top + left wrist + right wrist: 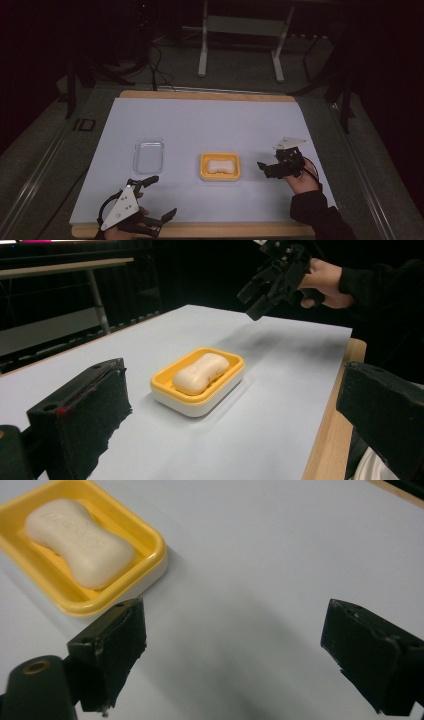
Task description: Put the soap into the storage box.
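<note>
Soap (220, 166): a pale, waisted bar lying flat in the yellow soap dish (203, 172), near the middle of the sheet; neither gripper touches it.
Right gripper fingers: spread wide, nothing between them; in the right gripper view the two black pads (114, 650) frame bare sheet, with the dish just beyond one pad.
Right gripper (270, 169): held above the sheet just to the right of the dish, jaws pointing toward it, near but apart from its rim. In the left gripper view it hangs in the air past the dish (262, 287), a hand wrapped around its body.
Right hand (301, 182): grips the tool from behind, a dark sleeve running off to the lower right.
Left gripper fingers: spread wide and empty; in the left gripper view the pads (87, 417) stand far apart, the dish and soap seen between them farther off.
Left gripper (160, 197): low at the near left edge of the table, well apart from the dish, its grey three-cornered plate on top.
Soap dish: yellow tray on a white base, sitting flat on the sheet.
Clear lid (149, 155): a transparent rectangular piece lying flat to the left of the dish, apart from it, beyond the left gripper.
Sheet (210, 120): pale, covering most of the wooden table (205, 94).
</note>
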A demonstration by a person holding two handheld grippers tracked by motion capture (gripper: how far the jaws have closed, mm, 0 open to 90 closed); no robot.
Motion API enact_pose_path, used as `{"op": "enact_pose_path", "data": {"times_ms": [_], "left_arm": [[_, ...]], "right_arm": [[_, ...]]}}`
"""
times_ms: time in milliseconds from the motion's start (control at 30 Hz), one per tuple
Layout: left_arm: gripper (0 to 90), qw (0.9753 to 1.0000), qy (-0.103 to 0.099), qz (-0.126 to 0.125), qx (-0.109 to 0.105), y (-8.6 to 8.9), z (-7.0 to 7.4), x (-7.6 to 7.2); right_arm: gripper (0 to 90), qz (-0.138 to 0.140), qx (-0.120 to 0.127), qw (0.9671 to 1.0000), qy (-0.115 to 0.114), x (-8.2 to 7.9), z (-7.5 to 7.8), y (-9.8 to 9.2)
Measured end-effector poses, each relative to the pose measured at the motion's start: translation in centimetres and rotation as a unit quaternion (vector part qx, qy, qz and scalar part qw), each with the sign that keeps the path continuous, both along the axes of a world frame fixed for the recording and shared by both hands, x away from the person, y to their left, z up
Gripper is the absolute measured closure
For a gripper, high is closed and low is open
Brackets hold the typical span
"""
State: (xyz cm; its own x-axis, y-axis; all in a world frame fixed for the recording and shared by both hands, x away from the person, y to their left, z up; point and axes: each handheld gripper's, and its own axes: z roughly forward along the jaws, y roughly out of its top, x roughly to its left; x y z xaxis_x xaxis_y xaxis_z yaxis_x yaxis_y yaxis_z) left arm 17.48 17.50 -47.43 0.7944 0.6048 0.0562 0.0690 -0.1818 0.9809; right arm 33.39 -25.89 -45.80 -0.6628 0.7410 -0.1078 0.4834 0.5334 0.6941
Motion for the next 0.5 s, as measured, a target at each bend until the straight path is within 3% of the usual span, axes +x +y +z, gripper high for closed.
{"op": "enact_pose_path", "data": {"times_ms": [300,500], "left_arm": [[0.8,1.0000,0.000,-0.001,0.002,0.0,0.0,0.0],[0.7,1.0000,0.001,-0.001,-0.001,0.0,0.0,-0.2]], "right_arm": [[10.8,-0.014,0.018,0.9997,-0.006,-1.4,-0.7,-1.2],[10.7,-0.024,0.017,0.9995,-0.015,-2.4,-0.9,-1.7]]}}
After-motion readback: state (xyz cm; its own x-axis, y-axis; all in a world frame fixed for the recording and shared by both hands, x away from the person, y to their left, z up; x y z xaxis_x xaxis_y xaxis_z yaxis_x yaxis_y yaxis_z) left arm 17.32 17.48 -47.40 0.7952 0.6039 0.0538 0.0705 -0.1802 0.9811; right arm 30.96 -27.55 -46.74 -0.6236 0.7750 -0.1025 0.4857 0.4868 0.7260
